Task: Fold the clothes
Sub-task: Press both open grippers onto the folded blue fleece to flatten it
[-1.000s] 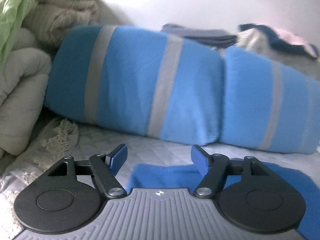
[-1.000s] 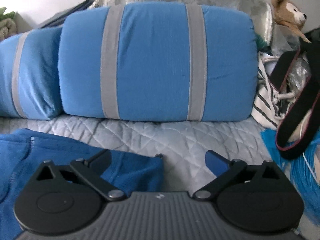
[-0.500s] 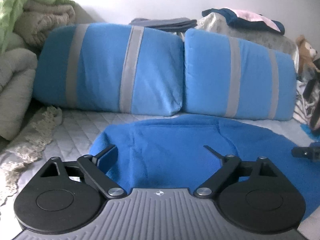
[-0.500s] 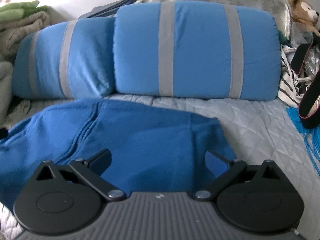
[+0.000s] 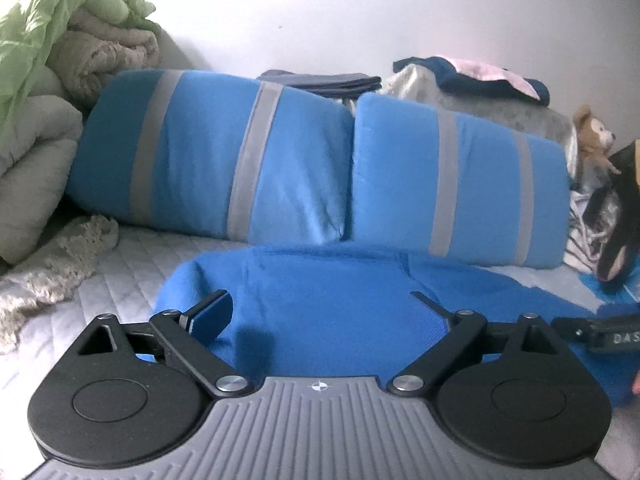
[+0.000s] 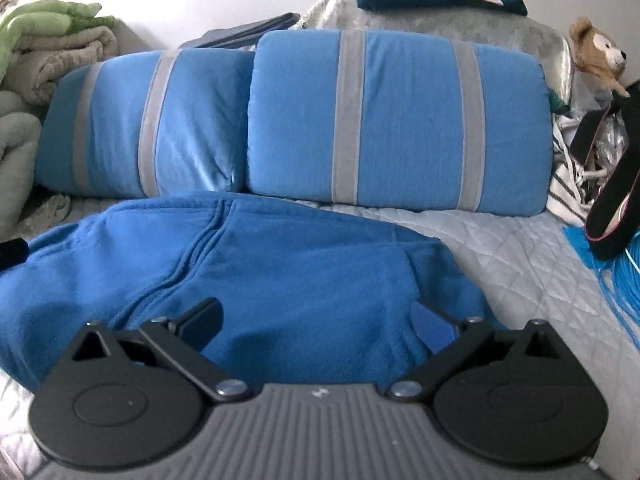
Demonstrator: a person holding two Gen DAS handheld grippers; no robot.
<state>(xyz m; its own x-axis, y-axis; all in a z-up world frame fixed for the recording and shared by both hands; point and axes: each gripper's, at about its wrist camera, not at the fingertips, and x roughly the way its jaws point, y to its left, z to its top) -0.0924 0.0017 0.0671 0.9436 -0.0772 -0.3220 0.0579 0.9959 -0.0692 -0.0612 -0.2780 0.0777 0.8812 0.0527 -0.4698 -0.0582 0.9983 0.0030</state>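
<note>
While both pairs of tongs hang low over the bed, neither has anything in its grip: the left tongs [image 5: 322, 300] stand wide apart, and the right tongs [image 6: 316, 312] are spread just as wide, each with only cloth beneath the gap. That cloth is the blue garment [image 6: 280, 264], a fleecy piece lying spread out and rumpled on the quilted grey bedspread [image 6: 520, 248], with a stitched seam running across its left part. From the left tongs' side, a bit of the right tongs' black frame shows at the far right edge. Just beyond the garment, two blue pillows with grey stripes [image 5: 224, 160] lean side by side against the wall, the garment's far edge reaching almost to them. Left of the pillows sits a heap of beige and green bedding [image 5: 48, 80]. Behind the pillows lie folded dark clothes [image 5: 320, 80], and farther right a brown teddy bear [image 6: 600, 56] sits above a striped bag [image 6: 568, 188].
</note>
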